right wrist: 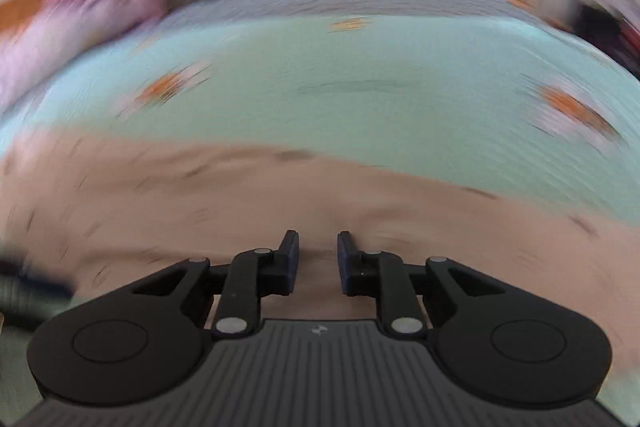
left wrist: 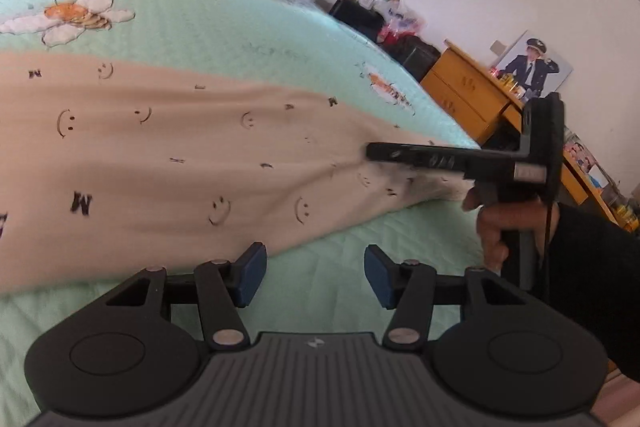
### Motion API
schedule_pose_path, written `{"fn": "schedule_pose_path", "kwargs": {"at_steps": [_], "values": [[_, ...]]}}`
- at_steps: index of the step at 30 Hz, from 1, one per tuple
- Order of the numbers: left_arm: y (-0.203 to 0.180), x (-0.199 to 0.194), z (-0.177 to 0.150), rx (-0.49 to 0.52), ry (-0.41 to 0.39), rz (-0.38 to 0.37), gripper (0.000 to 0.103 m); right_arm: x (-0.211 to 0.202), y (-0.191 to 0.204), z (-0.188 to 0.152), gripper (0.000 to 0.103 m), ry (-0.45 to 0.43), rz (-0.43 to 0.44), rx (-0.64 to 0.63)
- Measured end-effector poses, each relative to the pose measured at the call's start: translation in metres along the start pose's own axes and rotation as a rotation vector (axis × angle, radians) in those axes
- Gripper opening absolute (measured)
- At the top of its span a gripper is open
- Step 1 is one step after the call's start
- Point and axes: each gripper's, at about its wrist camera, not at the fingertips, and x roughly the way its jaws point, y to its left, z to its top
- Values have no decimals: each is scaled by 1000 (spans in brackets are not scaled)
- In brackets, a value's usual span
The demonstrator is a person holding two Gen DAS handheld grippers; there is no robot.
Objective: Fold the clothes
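Garment (left wrist: 168,163), beige with smiley faces, lies spread on the green quilt (left wrist: 240,39); it looks light and limp, best pinched at a hem corner. Left gripper (left wrist: 315,275) gapes empty; right gripper (right wrist: 318,259) stands slightly parted, pinching nothing.

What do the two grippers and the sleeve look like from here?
Left gripper: black linkage arms, silver rivets, blue pads, ribbed grey base with a small logo. Right gripper: the same build. A thin black cable runs beside the black sleeve.
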Motion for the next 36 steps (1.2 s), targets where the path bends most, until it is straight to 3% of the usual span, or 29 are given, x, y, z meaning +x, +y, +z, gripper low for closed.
{"fn": "schedule_pose_path", "kwargs": {"at_steps": [2,6,9,12,14,17,20,22,23,24,25,26,27,29,33,36], "values": [[-10,-6,-2,26,-8,-10,57,-24,-9,-5,26,-62,11,44],[-24,-1,11,65,-25,18,57,-41,8,-17,38,-86,75,32],[-23,6,22,61,2,72,57,-34,-5,-28,38,-62,20,57],[-19,-3,21,37,0,84,57,-47,-56,-42,30,-77,-42,244],[-18,-9,20,23,-19,80,57,-71,-82,-49,32,-155,-32,368],[-18,-7,23,-9,-33,81,57,-76,-93,-39,41,-229,32,449],[-28,3,28,4,-13,113,57,-58,-96,-24,45,-210,117,463],[-38,5,30,40,0,135,57,-39,-106,-14,45,-155,55,428],[-42,3,29,58,3,140,57,-40,-118,-16,39,-151,-5,449],[-43,-1,26,63,6,142,57,-52,-132,-22,22,-185,-29,524],[-44,-5,23,63,9,142,57,-65,-147,-29,19,-220,-53,600],[-45,-10,20,63,12,142,57,-77,-161,-36,25,-254,-77,675],[-46,-13,16,56,15,141,57,-90,-170,-43,39,-282,-90,732],[-48,-14,9,33,23,131,57,-120,-167,-61,51,-319,-77,784],[-58,-16,-2,9,39,116,57,-128,-154,-93,51,-252,-20,896],[-66,-21,-5,26,40,118,57,-121,-146,-97,51,-258,-28,922]]}}
